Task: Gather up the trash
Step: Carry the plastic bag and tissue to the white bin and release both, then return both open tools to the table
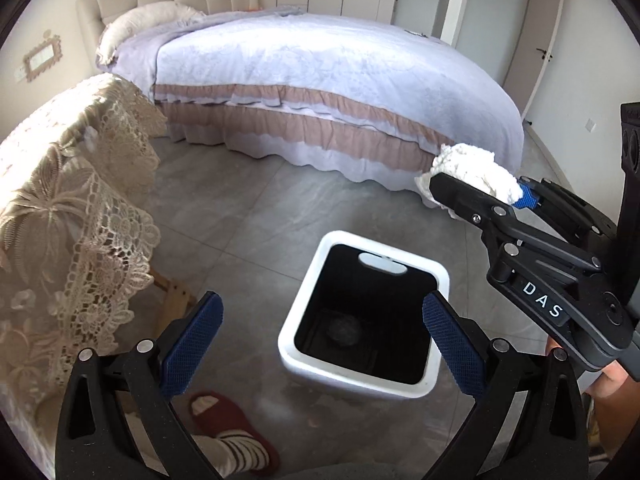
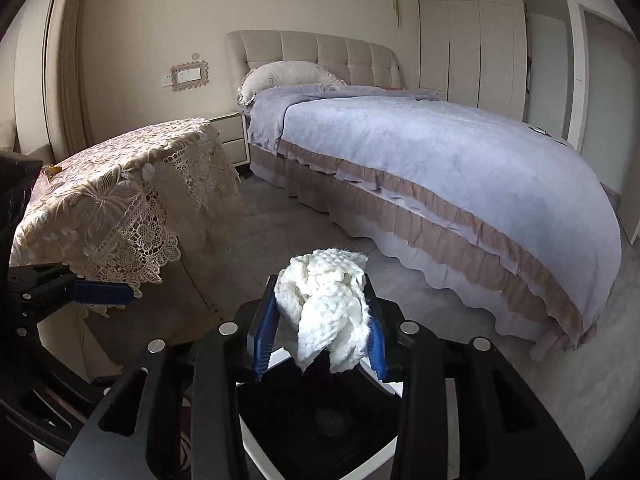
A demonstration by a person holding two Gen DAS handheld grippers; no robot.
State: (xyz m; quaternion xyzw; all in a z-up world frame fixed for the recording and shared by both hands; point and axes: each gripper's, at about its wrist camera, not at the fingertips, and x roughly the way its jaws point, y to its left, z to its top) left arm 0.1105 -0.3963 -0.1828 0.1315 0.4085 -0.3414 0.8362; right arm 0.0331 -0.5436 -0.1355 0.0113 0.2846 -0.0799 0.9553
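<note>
left gripper [image 1: 322, 334] gapes at bottom centre over white bin [image 1: 400, 390]; right gripper [image 1: 476, 196] at right clamps tissue [image 1: 474, 170].

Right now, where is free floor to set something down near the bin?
Bare grey floor lies between the bed, the lace-covered table and the white bin. Crowded: the bin's near-left side, by the slippered foot.

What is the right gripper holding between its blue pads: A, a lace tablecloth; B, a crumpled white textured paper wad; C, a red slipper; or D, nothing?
B: the right gripper is shut on a crumpled white textured paper wad, while the left gripper hangs open over the white bin with the black liner.
</note>
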